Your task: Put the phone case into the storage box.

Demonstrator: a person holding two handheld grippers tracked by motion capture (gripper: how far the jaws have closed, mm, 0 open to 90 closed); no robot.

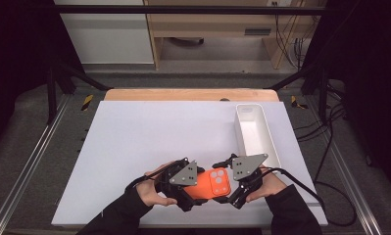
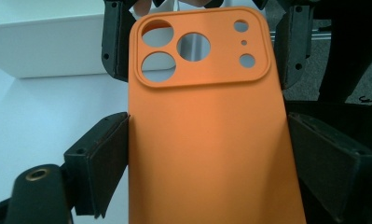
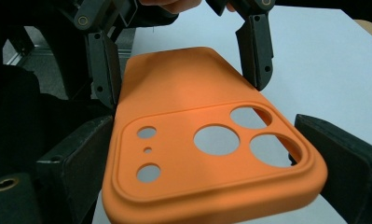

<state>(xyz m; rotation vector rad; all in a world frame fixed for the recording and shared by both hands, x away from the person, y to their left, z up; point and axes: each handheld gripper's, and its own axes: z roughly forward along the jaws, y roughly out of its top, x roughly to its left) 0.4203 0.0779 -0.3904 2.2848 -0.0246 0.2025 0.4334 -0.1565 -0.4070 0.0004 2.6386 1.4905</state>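
Observation:
An orange phone case (image 1: 213,184) with camera cut-outs is held flat just above the white table (image 1: 158,132), near its front edge. My left gripper (image 1: 193,188) is shut on the plain end, its jaws pressing both long edges of the case (image 2: 207,154). My right gripper (image 1: 231,184) is shut on the camera end of the case (image 3: 188,93) from the opposite side. In the left gripper view my left gripper (image 2: 208,117) faces the right one's fingers (image 2: 113,42) at the far end. In the right gripper view my right gripper (image 3: 204,120) faces the left one's fingers (image 3: 256,46).
A long white tray (image 1: 269,132) lies on the right of the table, just beyond the right hand; its wall (image 2: 48,51) stands behind the case in the left gripper view. A wooden edge (image 1: 193,94) borders the table's far side.

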